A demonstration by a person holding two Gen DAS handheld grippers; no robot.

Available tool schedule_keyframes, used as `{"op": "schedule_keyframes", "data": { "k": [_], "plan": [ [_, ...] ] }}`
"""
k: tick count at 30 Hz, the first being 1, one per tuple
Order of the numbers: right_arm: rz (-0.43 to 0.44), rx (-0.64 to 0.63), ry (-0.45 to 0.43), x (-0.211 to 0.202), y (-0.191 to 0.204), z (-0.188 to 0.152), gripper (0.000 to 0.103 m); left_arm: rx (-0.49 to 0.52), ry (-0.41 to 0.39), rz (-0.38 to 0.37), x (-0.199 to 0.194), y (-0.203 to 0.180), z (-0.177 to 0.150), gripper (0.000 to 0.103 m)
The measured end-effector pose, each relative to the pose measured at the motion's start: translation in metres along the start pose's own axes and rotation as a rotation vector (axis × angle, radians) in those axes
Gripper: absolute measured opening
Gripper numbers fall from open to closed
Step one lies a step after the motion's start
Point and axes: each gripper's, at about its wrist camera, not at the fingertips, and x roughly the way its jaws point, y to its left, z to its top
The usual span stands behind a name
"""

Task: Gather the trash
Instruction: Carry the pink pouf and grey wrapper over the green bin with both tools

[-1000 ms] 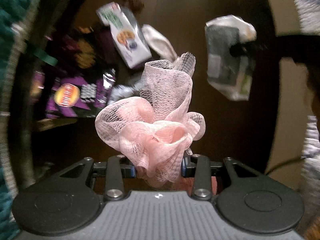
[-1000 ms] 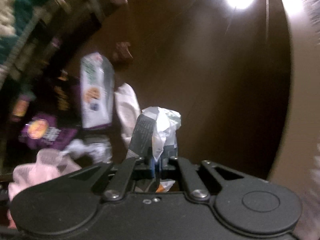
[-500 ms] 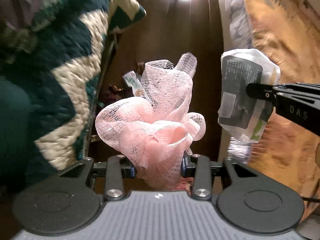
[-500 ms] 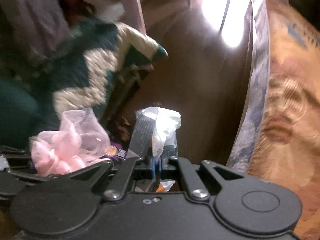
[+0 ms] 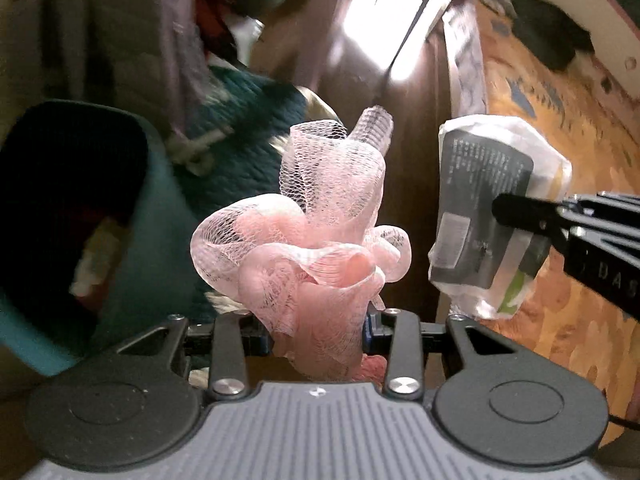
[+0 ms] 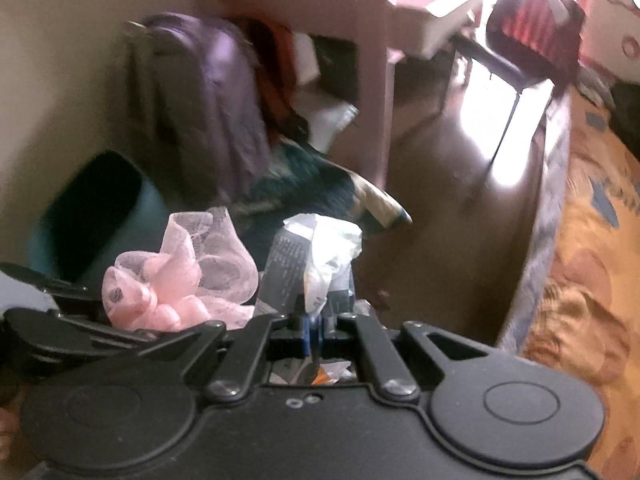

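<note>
so both grippers are loaded rn. left gripper (image 5: pixel 318 336) has its jaws partway in, pinching a pink mesh bath pouf (image 5: pixel 308 236) low down, w/ the rest of the netting ballooning up in front of the cam. same pouf shows from the right wrist view too (image 6: pixel 180 280), sitting just left of the other load.

right gripper (image 6: pixel 311 326) has its jaws pressed basically together on a crumpled wrapper (image 6: pixel 316 264), grey/black panel w/ tiny print on one side + white crinkly plastic on the other. from the left wrist view the wrapper (image 5: pixel 488 216) hangs off to the right w/ a black finger (image 5: pixel 520 208) across it, a bit of green at its bottom corner. the two bits of trash are near each other but apart, not touching afaict.

both are up in the air, nothing under them touching.

teal bin (image 5: pixel 152 248) is at the left edge of the left view, open top facing the cam, dark inside w/ some pale stuff in there, too blurry to say what. right view has it too (image 6: pixel 148 204), behind and left of the pouf.

bg: teal + cream knit blanket (image 5: pixel 248 152), dark wood floor (image 5: pixel 416 128) w/ a bright glare patch, orange patterned bedspread (image 5: pixel 560 128) on the right. whole upper area is pretty blurred.
</note>
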Motion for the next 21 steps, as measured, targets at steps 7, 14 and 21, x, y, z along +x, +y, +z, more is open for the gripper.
{"op": "schedule_keyframes", "data": {
  "k": [7, 14, 21],
  "plan": [
    [0.074, -0.055, -0.030, -0.009, 0.076, 0.037, 0.003, -0.078, -0.080, 0.032, -0.060, 0.066, 0.008, 0.037],
    [0.125, -0.114, -0.016, 0.013, 0.150, 0.065, 0.003, -0.133, -0.124, 0.103, -0.082, 0.131, 0.008, 0.037],
    [0.125, -0.175, 0.049, 0.057, 0.208, 0.080, 0.003, -0.143, -0.093, 0.203, -0.061, 0.175, 0.009, 0.037]
  ]
}}
